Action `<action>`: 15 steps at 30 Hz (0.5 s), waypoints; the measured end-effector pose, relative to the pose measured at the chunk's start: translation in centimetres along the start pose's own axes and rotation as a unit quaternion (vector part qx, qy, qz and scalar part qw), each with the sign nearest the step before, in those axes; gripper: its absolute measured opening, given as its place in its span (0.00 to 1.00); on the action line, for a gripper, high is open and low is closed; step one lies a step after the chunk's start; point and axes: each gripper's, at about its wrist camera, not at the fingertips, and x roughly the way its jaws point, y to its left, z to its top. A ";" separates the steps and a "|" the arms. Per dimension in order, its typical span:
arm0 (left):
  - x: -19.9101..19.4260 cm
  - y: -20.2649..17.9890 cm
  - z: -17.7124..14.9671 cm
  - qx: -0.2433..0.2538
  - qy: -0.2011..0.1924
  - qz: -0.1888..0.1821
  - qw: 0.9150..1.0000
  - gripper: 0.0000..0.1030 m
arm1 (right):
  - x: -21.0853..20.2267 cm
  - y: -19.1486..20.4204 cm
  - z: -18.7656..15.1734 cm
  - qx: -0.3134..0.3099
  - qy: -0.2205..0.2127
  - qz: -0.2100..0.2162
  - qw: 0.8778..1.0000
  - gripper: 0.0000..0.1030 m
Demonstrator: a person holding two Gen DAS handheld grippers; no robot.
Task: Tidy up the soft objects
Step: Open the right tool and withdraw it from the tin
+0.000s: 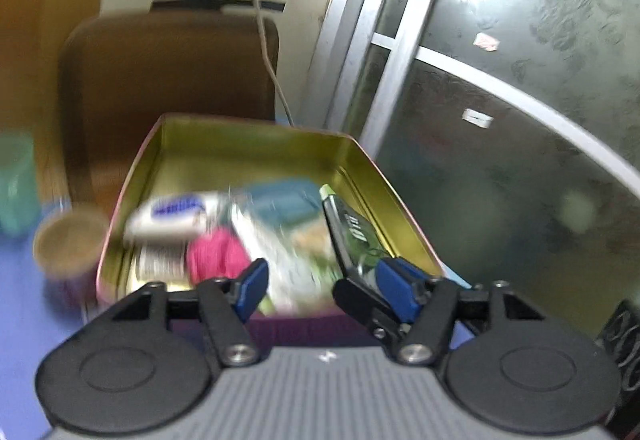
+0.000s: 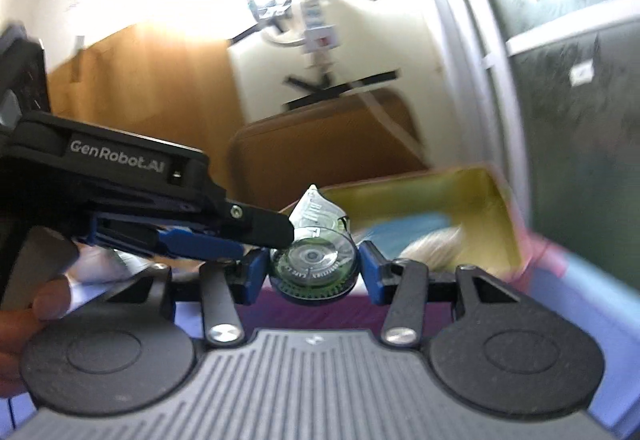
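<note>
A gold-lined tin box [image 1: 256, 144] with a purple outside sits on a blue surface, holding a white-and-blue packet [image 1: 172, 216], a pink soft thing [image 1: 216, 256], a teal item [image 1: 284, 200] and a dark green pouch [image 1: 352, 232]. My left gripper [image 1: 324, 288] is open over the box's near edge, its right finger close to the pouch. My right gripper [image 2: 314, 268] is shut on the round cap end of a dark green pouch [image 2: 314, 264], held up in front of the tin [image 2: 472, 192]. The left gripper's body [image 2: 132, 176] shows beside it.
A brown chair back [image 1: 168, 80] stands behind the box. A small round cup [image 1: 68, 240] and a teal container [image 1: 16, 184] sit left of the box. A frosted glass door with a metal frame [image 1: 500, 100] fills the right side. A cable [image 1: 268, 52] hangs down the wall.
</note>
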 end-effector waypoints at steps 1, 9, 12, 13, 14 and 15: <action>1.2 -0.4 0.5 0.006 -0.005 0.027 1.000 0.71 | 1.5 -0.5 0.7 -0.009 0.006 -0.006 1.000 0.51; -0.8 0.6 -1.0 0.007 -0.066 0.164 0.984 0.85 | 5.7 -2.1 0.4 -0.032 0.005 -0.056 0.998 0.64; -2.7 1.7 -2.9 -0.021 -0.057 0.178 0.982 0.85 | 2.1 -1.7 -0.8 -0.012 -0.024 -0.066 0.997 0.64; -3.3 2.0 -3.5 -0.030 -0.055 0.180 0.982 0.85 | 0.9 -1.4 -1.1 -0.004 -0.031 -0.066 0.997 0.64; -3.7 2.0 -4.1 -0.034 -0.052 0.185 0.981 0.85 | -0.2 -1.3 -1.4 0.006 -0.036 -0.062 0.997 0.64; -4.2 1.9 -4.7 -0.034 -0.049 0.190 0.980 0.86 | -0.8 -1.4 -1.5 0.015 -0.039 -0.056 0.998 0.64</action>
